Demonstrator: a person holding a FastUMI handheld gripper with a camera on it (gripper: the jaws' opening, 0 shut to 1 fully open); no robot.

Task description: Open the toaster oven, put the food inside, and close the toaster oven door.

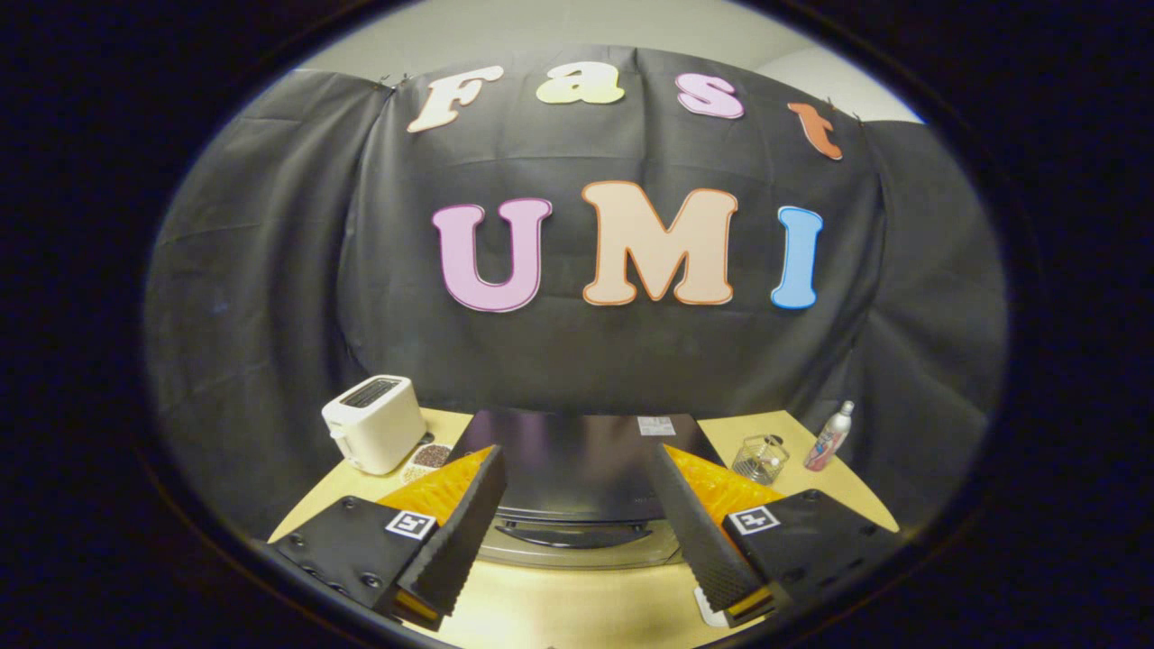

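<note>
Black cloth backs a pale wooden desk (577,604) where the dark toaster oven (577,469) sits just ahead of the tool (577,563), its fingers spread and empty, door seemingly closed, so every step remains.

Toaster (374,434) left of toaster oven (577,473)

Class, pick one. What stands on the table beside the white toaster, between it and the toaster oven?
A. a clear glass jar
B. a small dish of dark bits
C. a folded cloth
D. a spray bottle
B: the small dish of dark bits sits right beside the white toaster, next to the toaster oven; the open gripper holds nothing.
</note>
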